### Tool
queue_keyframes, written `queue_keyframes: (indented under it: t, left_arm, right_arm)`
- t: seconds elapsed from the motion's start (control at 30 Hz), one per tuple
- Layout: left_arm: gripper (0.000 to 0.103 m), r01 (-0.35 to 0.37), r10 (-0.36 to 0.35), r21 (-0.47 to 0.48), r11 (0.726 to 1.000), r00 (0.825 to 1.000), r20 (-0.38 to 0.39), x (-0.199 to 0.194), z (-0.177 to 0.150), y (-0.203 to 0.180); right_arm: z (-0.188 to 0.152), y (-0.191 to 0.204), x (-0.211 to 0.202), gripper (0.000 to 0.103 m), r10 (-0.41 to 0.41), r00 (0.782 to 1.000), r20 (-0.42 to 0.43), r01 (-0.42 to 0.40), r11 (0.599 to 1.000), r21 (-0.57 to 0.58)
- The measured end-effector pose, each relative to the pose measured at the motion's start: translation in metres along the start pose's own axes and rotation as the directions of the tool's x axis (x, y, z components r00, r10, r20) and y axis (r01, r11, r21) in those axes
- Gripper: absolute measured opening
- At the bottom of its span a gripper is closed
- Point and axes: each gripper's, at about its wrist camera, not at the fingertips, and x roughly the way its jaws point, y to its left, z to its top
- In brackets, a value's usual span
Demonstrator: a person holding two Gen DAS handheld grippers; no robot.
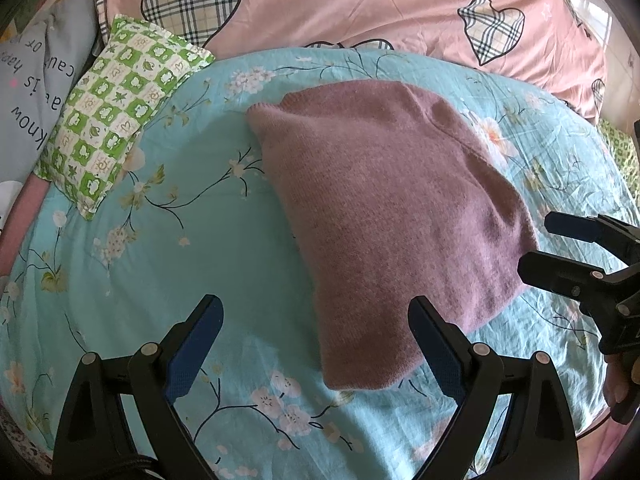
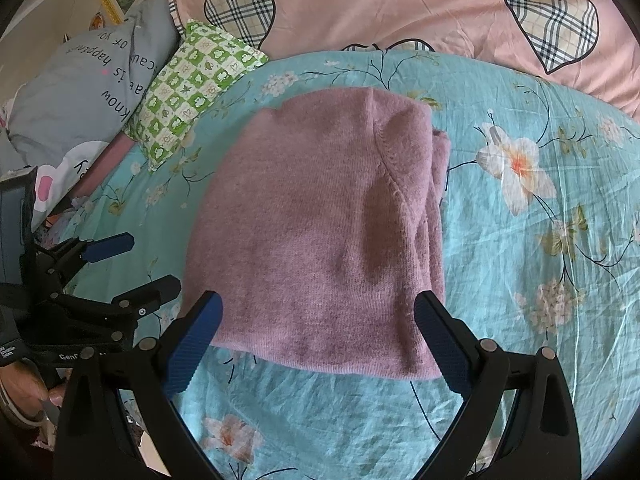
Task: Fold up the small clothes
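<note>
A mauve knitted garment (image 1: 384,216) lies folded into a compact rectangle on the turquoise floral bedsheet (image 1: 200,216). It also shows in the right wrist view (image 2: 320,232), with a stitched seam and folded layers along its right edge. My left gripper (image 1: 316,312) is open and empty, just short of the garment's near left corner. My right gripper (image 2: 318,308) is open and empty, with its fingertips over the garment's near edge. Each gripper shows in the other's view, the right one (image 1: 536,244) and the left one (image 2: 152,260), both open.
A green and white checked pillow (image 1: 120,120) lies at the back left, next to a grey pillow with lettering (image 1: 32,92). A pink quilt with plaid hearts (image 1: 360,4) lies bunched along the far side. The bed's edge is at the far right (image 1: 624,152).
</note>
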Motion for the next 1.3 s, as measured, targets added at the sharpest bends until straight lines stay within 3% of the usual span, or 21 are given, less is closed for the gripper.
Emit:
queue_keyframes:
  t: [1.3]
  left_arm:
    - [0.094,0.017,-0.016,0.031,0.999,0.999,-0.037,0.005,0.005,-0.004]
  right_arm:
    - [-0.003,-0.009,-0.007,0.096,0.003,1.0,0.001,-0.003,1.0,0.024]
